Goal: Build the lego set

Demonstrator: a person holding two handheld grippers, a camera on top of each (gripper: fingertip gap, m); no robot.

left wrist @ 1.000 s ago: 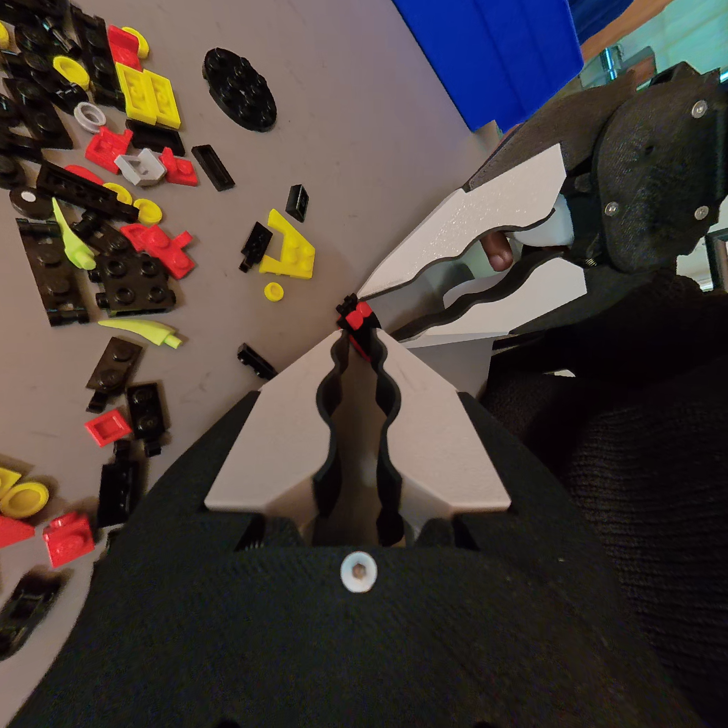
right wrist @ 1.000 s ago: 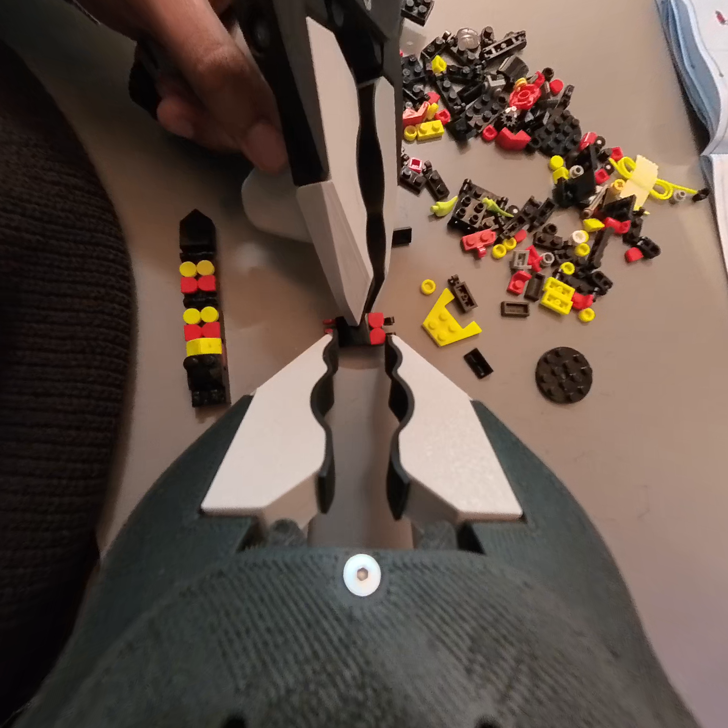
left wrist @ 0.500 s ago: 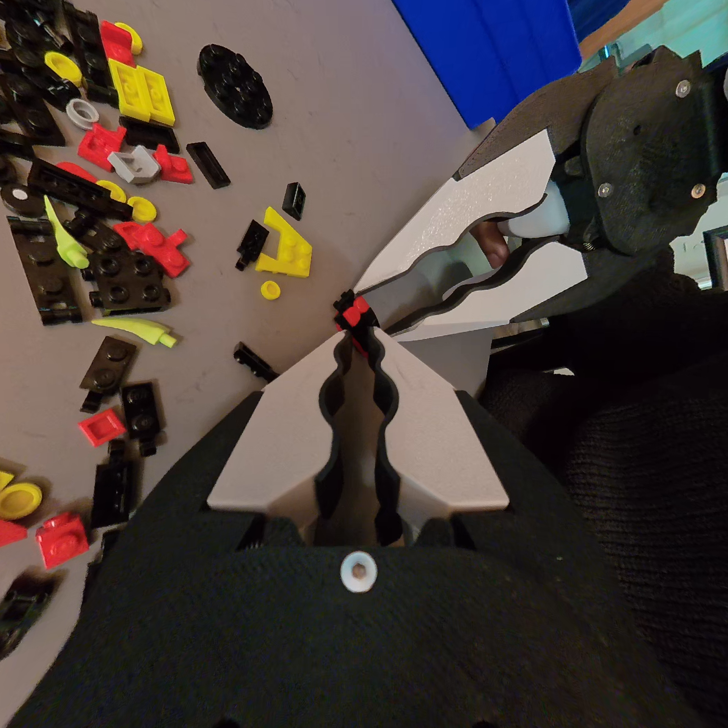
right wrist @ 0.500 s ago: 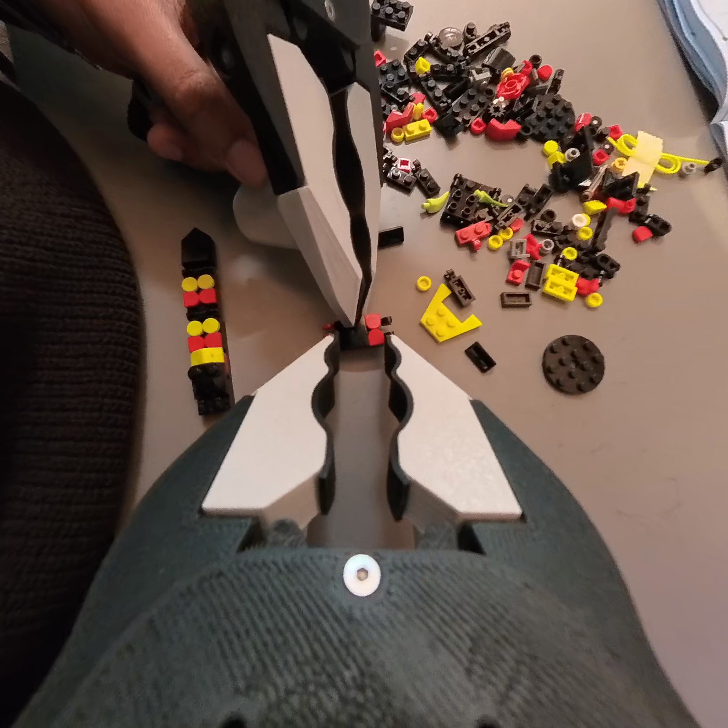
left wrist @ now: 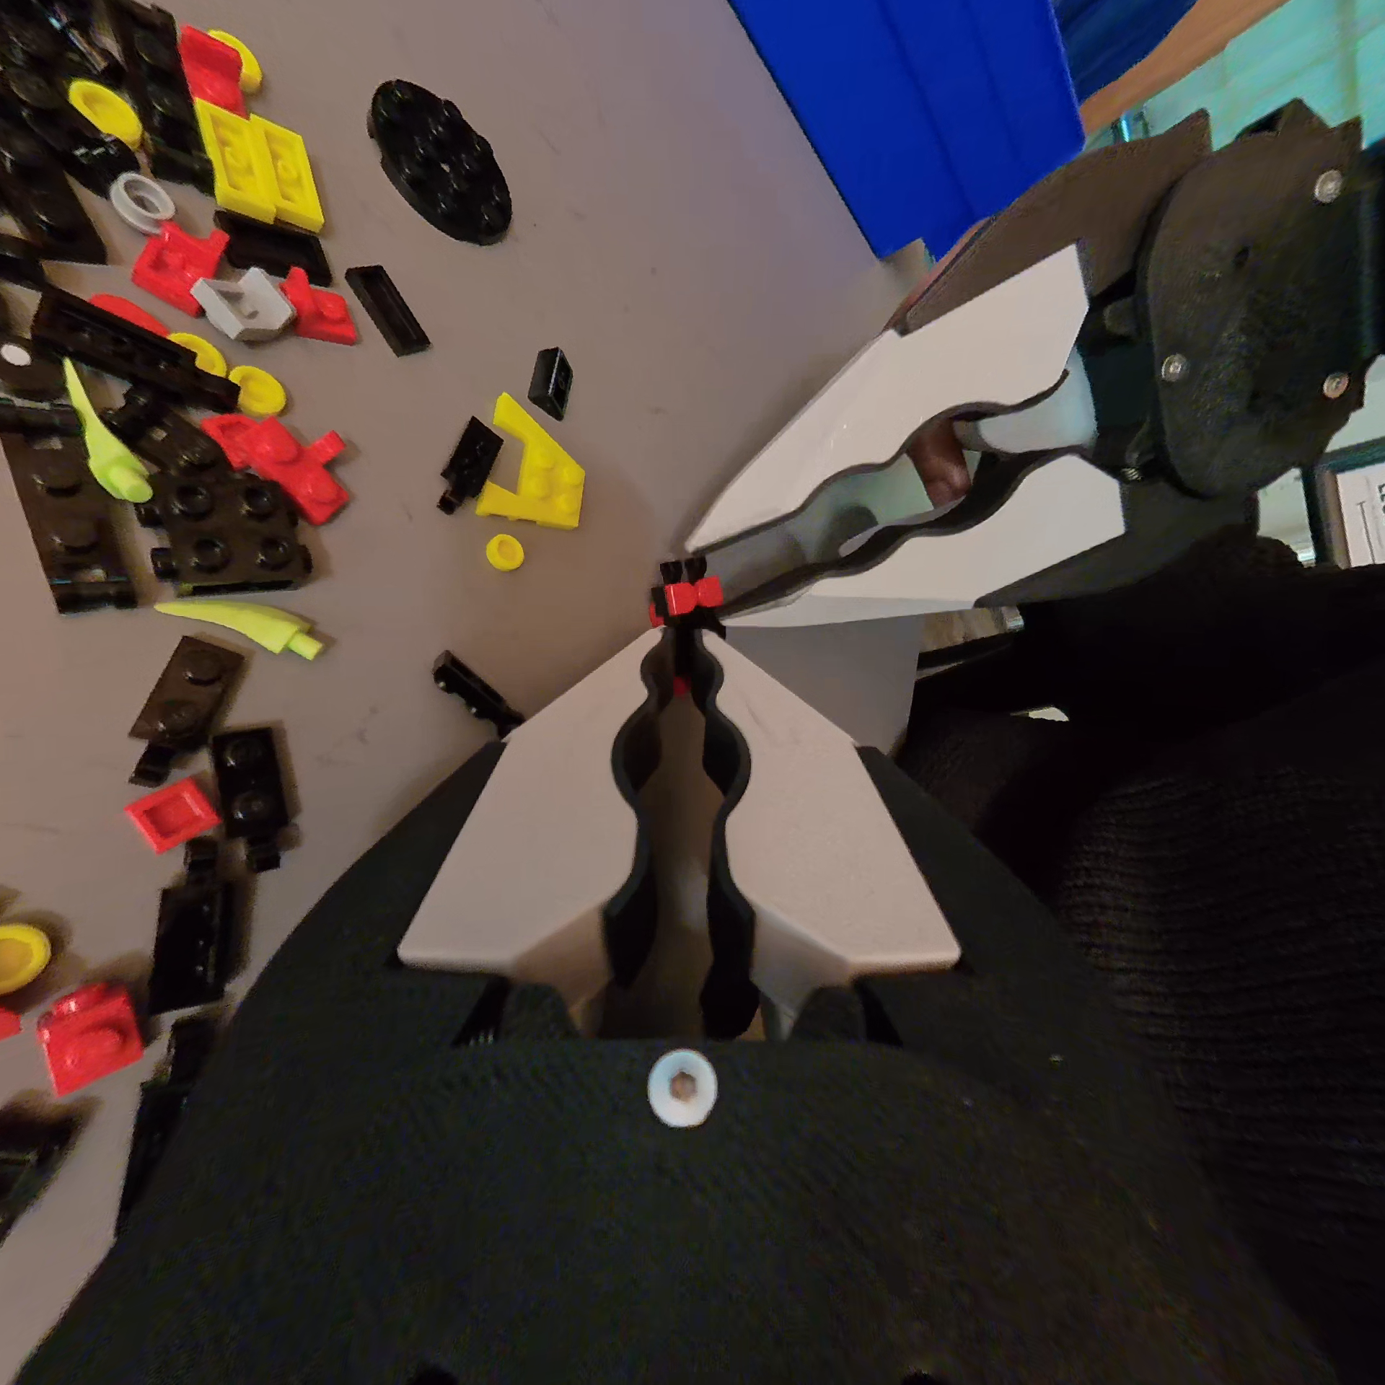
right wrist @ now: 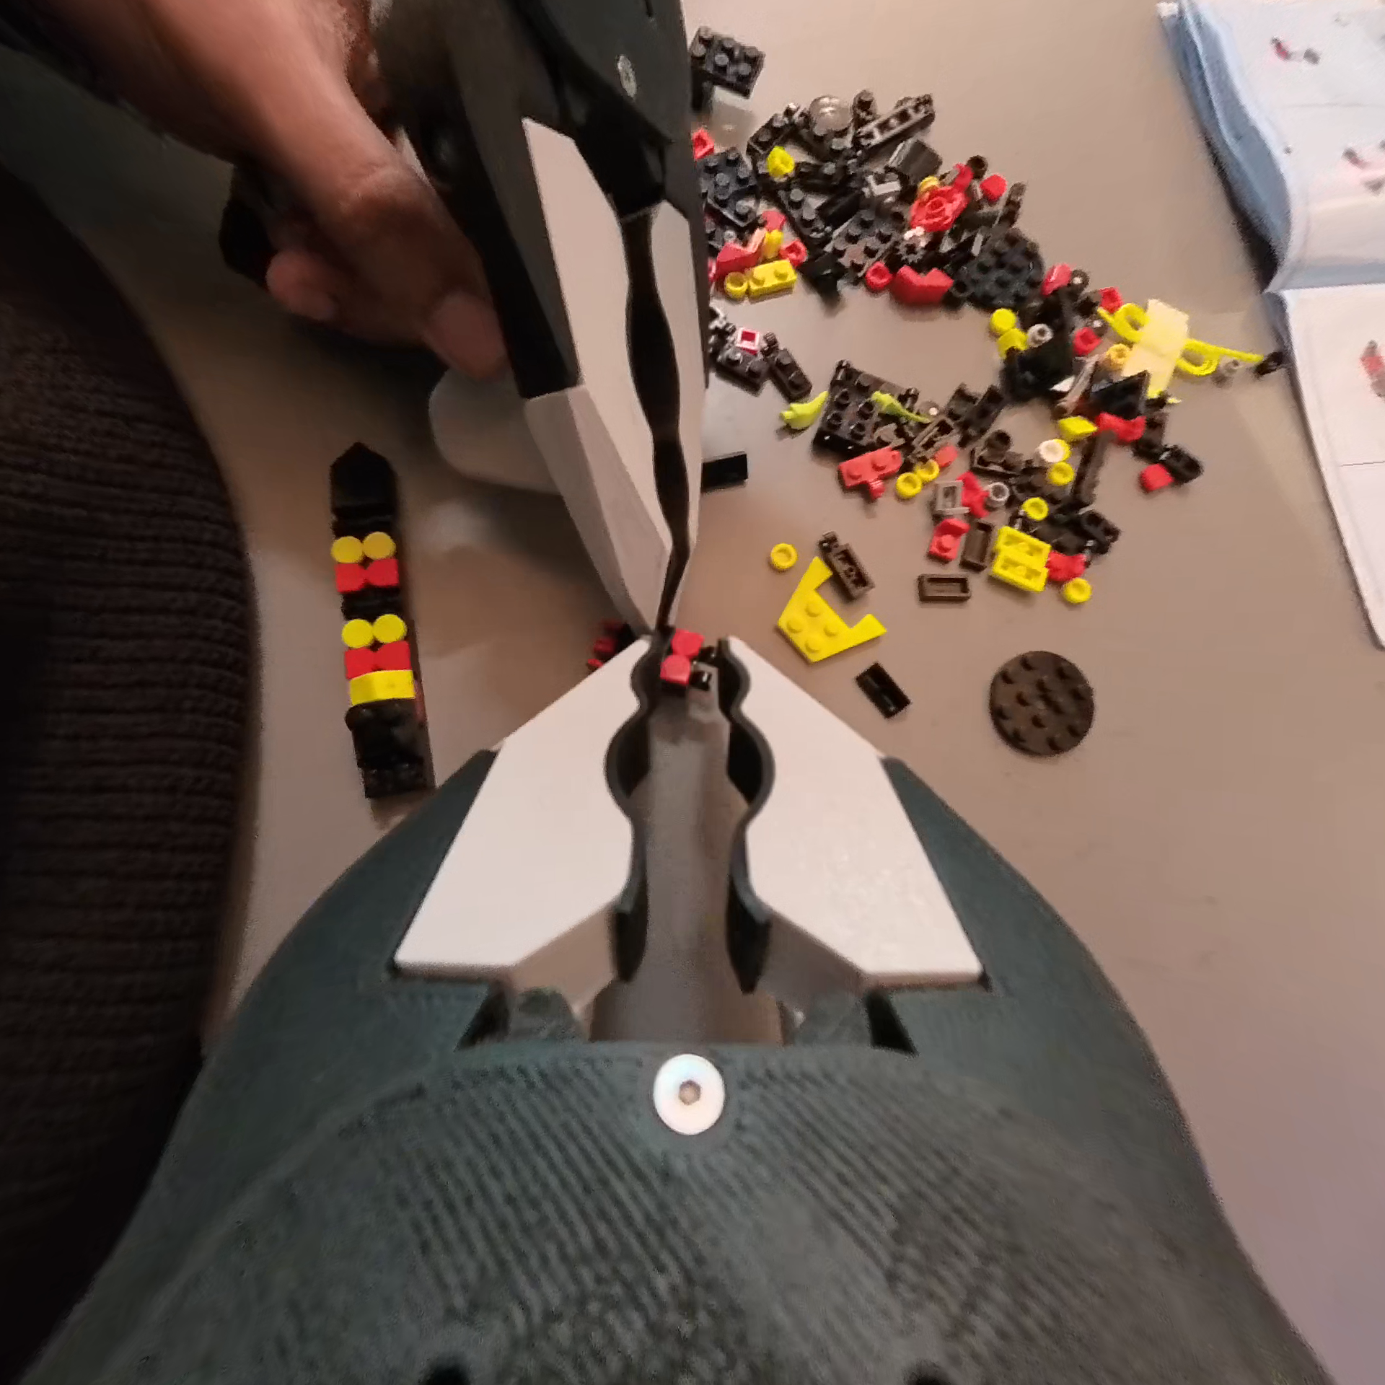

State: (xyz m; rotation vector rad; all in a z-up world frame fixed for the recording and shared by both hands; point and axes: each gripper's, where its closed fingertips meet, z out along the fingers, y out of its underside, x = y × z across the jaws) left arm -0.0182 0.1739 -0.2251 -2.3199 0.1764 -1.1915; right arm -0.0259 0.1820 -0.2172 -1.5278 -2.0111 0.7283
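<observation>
A small red-and-black Lego assembly (left wrist: 686, 597) is held above the grey table (left wrist: 637, 315) between both grippers. My left gripper (left wrist: 680, 646) is shut on its near black edge. My right gripper (right wrist: 683, 663) comes in from the right in the left wrist view (left wrist: 708, 592) and is shut on the assembly (right wrist: 678, 659). In the right wrist view the left gripper (right wrist: 665, 622) reaches down from above, held by a hand (right wrist: 360, 225). A finished black strip with yellow and red studs (right wrist: 375, 637) lies on the table to the left.
Loose black, red and yellow pieces (right wrist: 937, 337) are scattered beyond the grippers and fill the left side of the left wrist view (left wrist: 150, 375). A yellow wedge plate (right wrist: 824, 622), a black round plate (right wrist: 1042, 704), an instruction booklet (right wrist: 1319, 225) and a blue bin (left wrist: 899, 97) lie around. The tips of both grippers are at nearly the same place. The right tips stand about 10 centimetres off the black round plate (right wrist: 1042, 704). Seen from the left wrist view (left wrist: 466, 167) as well.
The two grippers have come closer together. The assembly now sits a little deeper between the right gripper's tips. Both stay shut on it.
</observation>
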